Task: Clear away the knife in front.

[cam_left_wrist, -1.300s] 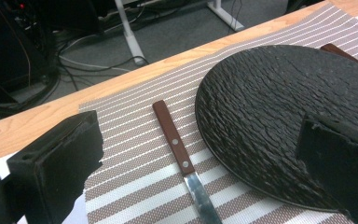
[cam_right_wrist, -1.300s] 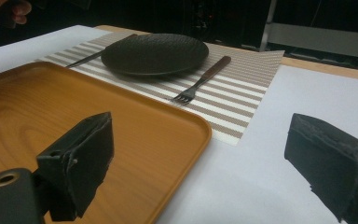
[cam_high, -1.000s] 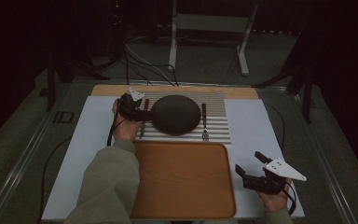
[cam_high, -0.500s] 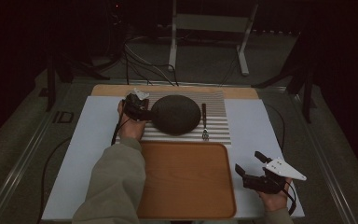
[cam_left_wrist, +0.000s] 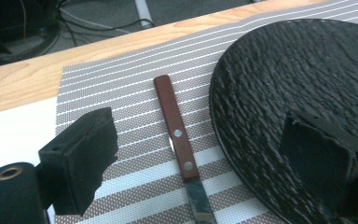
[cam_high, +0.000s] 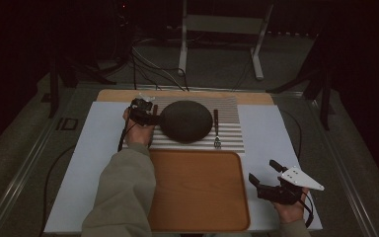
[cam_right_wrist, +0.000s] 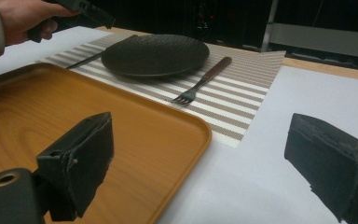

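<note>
A knife with a brown riveted handle (cam_left_wrist: 175,130) lies on the striped placemat (cam_high: 229,123), just left of a dark textured plate (cam_high: 186,121). My left gripper (cam_high: 150,114) hovers low over the knife, one jaw on each side of the handle and neither pad touching it. Its right jaw hangs above the plate's (cam_left_wrist: 298,79) rim. The jaws have just been closing a little and are still open. A fork (cam_high: 216,129) lies right of the plate. My right gripper (cam_high: 264,172) rests open at the table's front right, nothing between its jaws.
A wooden tray (cam_high: 197,192) with a raised rim sits in front of the placemat, between the two hands. A wooden strip (cam_left_wrist: 37,79) runs along the table's far edge. Cables and a metal stand are on the floor beyond it.
My left gripper has shifted slightly toward the plate and lower over the knife. The right hand has stayed put.
</note>
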`<state>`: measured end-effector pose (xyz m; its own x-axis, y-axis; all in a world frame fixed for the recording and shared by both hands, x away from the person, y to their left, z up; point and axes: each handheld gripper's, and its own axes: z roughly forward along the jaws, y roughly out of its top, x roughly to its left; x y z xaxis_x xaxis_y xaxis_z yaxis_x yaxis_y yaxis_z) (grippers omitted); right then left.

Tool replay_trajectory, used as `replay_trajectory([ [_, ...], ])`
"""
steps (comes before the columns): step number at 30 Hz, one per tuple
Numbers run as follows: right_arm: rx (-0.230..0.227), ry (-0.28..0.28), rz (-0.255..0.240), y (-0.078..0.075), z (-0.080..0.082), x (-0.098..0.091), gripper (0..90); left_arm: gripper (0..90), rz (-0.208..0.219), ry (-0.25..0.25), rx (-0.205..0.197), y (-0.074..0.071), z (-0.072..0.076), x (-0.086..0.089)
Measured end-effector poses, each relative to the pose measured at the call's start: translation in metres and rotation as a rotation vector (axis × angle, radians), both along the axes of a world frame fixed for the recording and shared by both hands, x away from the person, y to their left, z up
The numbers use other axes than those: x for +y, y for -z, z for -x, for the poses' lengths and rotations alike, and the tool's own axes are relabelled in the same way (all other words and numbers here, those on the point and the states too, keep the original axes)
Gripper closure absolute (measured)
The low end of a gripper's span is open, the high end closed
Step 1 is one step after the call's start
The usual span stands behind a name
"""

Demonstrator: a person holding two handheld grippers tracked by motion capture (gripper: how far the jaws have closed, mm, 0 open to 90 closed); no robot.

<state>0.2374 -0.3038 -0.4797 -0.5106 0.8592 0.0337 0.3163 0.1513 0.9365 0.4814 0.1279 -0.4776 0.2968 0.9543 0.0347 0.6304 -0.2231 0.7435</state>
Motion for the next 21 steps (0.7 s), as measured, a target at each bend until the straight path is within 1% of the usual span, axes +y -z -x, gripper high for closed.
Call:
replay_trajectory([
  [3, 0.001, -0.001, -0.001, 0.0, 0.0, 0.0, 8.1, 16.2, 0.002, -0.022, 0.026, 0.004, -0.003, 0.001],
  [4, 0.001, -0.002, -0.001, 0.0, 0.0, 0.0, 8.1, 17.0, -0.007, -0.032, 0.035, 0.006, -0.003, 0.001],
  [6, 0.001, -0.002, -0.001, 0.0, -0.001, 0.0, 8.1, 18.0, -0.001, -0.039, 0.05, 0.008, -0.004, 0.001],
  [10, 0.001, -0.003, -0.002, 0.0, -0.001, 0.0, 8.1, 22.3, -0.007, -0.061, 0.063, 0.012, -0.006, -0.001],
  [13, 0.001, -0.003, -0.003, 0.0, 0.0, 0.0, 8.1, 29.2, -0.008, -0.07, 0.07, 0.014, -0.008, -0.001],
  [14, 0.001, -0.003, -0.004, 0.0, 0.0, 0.0, 8.1, 32.5, -0.005, -0.072, 0.08, 0.016, -0.009, 0.0],
  [18, 0.004, -0.005, -0.003, 0.0, -0.001, 0.0, 8.1, 44.6, -0.009, -0.066, 0.103, 0.021, -0.01, 0.0],
  [19, 0.005, -0.005, -0.003, 0.0, -0.001, 0.0, 8.2, 47.0, -0.009, -0.066, 0.103, 0.021, -0.01, 0.0],
  [21, 0.005, -0.006, -0.002, 0.0, -0.001, 0.0, 8.1, 52.9, -0.019, -0.068, 0.115, 0.025, -0.012, -0.001],
])
